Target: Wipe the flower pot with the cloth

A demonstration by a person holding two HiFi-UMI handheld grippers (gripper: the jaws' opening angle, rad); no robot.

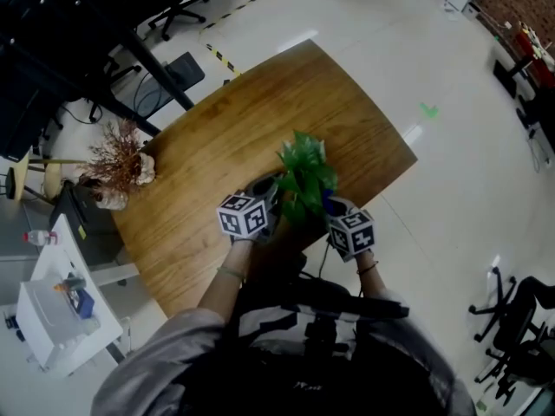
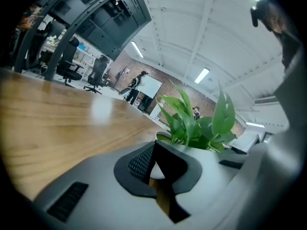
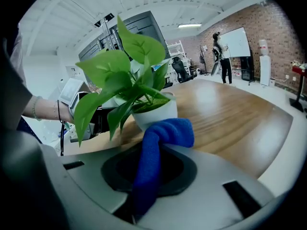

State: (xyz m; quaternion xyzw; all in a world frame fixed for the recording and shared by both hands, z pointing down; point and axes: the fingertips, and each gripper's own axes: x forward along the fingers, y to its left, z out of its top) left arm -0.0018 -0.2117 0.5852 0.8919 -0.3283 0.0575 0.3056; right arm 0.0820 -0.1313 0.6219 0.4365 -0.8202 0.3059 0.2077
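Observation:
A white flower pot (image 3: 156, 115) with a green leafy plant (image 1: 305, 176) stands near the front edge of the wooden table (image 1: 260, 120). In the head view the leaves hide the pot. My right gripper (image 3: 148, 152) is shut on a blue cloth (image 3: 165, 133), whose bunched end lies against the pot's near wall. My left gripper (image 2: 154, 150) is at the pot's other side, its jaws closed narrowly on the pot's rim (image 2: 165, 139). Both marker cubes flank the plant, the left (image 1: 245, 215) and the right (image 1: 351, 230).
A dried brown plant (image 1: 117, 159) sits at the table's left edge. A white cart (image 1: 52, 310) stands on the floor to the left and office chairs (image 1: 178, 11) beyond the table. People stand by a whiteboard (image 3: 235, 42) far off.

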